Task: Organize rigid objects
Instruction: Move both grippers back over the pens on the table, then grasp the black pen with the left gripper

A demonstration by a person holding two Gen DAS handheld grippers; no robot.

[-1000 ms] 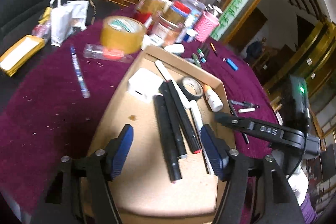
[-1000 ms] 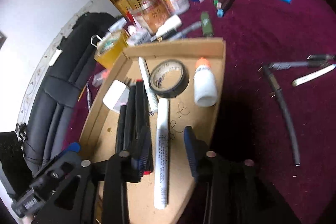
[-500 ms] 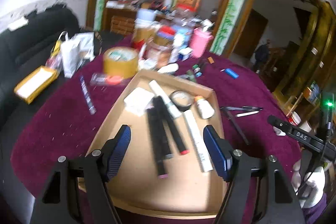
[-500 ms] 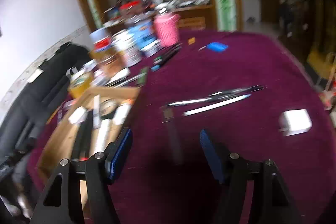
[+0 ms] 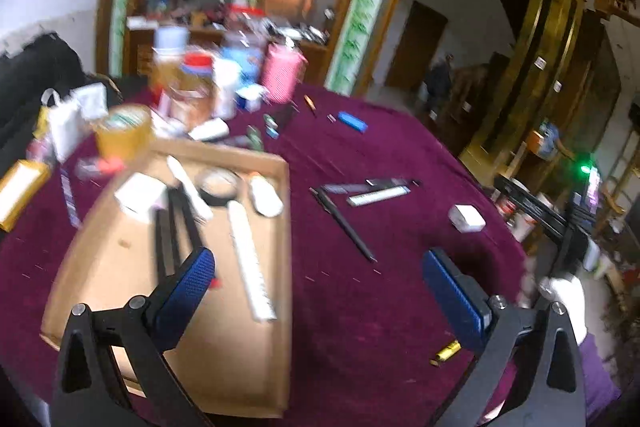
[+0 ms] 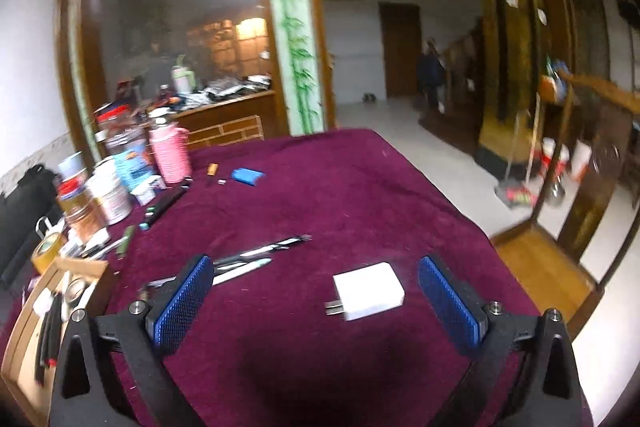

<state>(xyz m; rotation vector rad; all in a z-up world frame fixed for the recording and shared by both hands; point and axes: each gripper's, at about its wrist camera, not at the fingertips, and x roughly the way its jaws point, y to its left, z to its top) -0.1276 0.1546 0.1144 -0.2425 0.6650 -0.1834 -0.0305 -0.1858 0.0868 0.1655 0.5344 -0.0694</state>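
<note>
Blue-padded, both tools are opening with nothing between their pads: the right tool hangs just above a white plug-in charger block lying on the maroon cloth-covered bench, near its right edge. The left tool spans the right wall of a shallow cardboard tray holding black marker pens, a long white tube and a black tape roll. Beyond, loose dark pens lie mid-bench, and a blue lighter sits toward the far edge.
</note>
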